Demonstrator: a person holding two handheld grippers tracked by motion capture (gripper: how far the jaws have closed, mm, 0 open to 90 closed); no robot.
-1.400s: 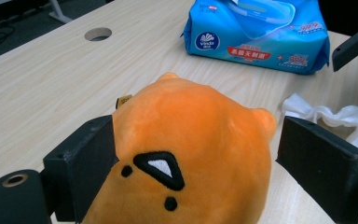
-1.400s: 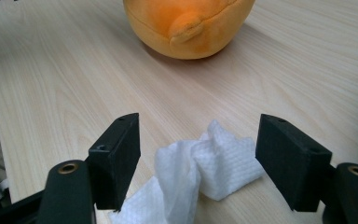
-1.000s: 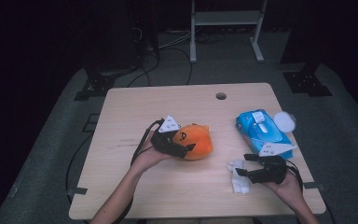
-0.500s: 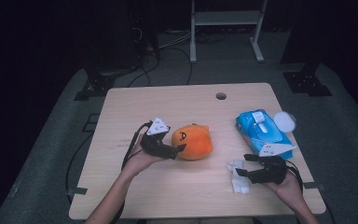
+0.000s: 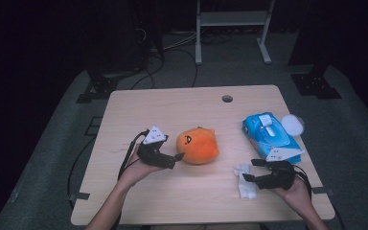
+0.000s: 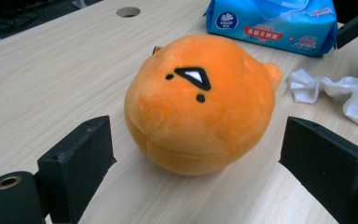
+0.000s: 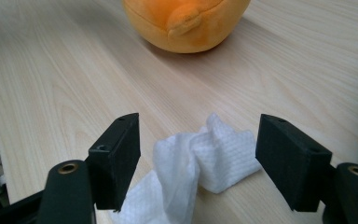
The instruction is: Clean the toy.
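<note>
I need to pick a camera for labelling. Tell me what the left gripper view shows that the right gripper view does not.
Left gripper view alone: the face on the orange plush toy, the printed front of the blue wipes pack and the round hole in the table.

Right gripper view alone: the crumpled white wipe lying between the open jaws of the right hand-held gripper, not pinched.

Both: the toy, the wipe and the wooden table.

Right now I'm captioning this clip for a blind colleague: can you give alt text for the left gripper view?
A round orange plush toy sits on a pale wooden table, just beyond the open left tongs, untouched. Behind it lie a blue wipes pack and a crumpled white wipe.
</note>
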